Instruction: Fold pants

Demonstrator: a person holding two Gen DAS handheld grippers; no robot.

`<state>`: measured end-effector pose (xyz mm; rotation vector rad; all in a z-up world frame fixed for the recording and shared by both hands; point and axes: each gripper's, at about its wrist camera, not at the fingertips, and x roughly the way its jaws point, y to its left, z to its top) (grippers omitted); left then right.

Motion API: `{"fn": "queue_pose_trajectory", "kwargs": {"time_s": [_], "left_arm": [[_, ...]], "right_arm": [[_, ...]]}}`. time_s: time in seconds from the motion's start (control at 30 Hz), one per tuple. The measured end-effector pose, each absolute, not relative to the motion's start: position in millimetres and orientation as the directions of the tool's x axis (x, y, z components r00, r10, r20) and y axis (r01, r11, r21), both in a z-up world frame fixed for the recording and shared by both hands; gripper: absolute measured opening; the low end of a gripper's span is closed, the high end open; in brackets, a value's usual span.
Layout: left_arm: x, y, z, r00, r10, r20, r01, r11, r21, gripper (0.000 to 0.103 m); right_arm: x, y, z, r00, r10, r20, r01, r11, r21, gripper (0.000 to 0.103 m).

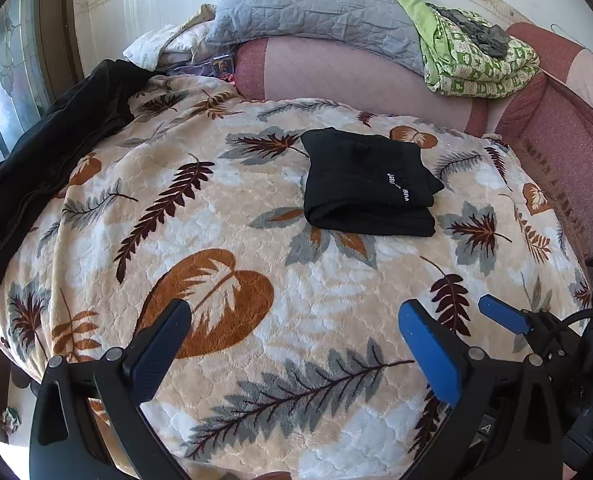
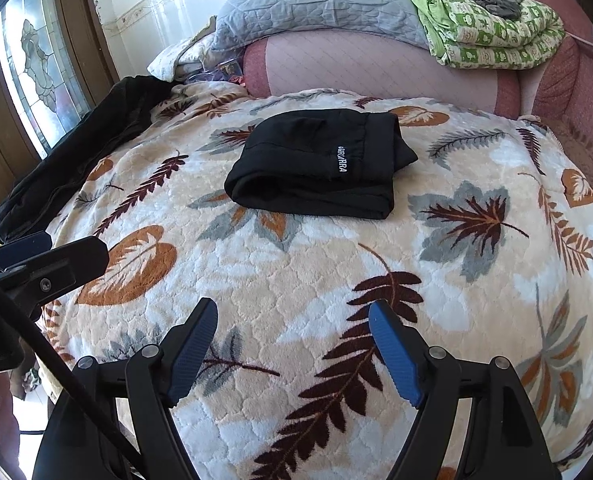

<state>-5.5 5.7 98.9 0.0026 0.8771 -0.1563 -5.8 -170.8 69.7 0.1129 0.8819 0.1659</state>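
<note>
The black pants [image 1: 366,182] lie folded into a compact rectangle on the leaf-patterned blanket [image 1: 236,272], white lettering on top. They also show in the right wrist view [image 2: 316,164]. My left gripper [image 1: 296,312] is open and empty, held above the blanket well in front of the pants. My right gripper [image 2: 292,312] is open and empty too, also in front of the pants; it shows at the right edge of the left wrist view [image 1: 504,318]. The left gripper shows at the left edge of the right wrist view [image 2: 48,256].
A dark garment [image 1: 48,168] lies along the blanket's left edge by a stained-glass window [image 2: 32,72]. At the back are a grey quilted pillow [image 1: 316,8], a folded green quilt [image 1: 476,60] and a pink bolster [image 1: 356,80].
</note>
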Motion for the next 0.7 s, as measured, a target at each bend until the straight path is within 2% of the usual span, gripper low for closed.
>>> {"fn": "queue_pose_trajectory", "kwargs": {"time_s": [0.7], "left_arm": [[2, 6, 83, 0.583, -0.150, -0.798, 0.139, 0.987, -0.084, 0.103]], "right_arm": [[-1, -169, 60, 0.599, 0.197, -0.776, -0.100, 0.980, 0.172, 0.084]]}}
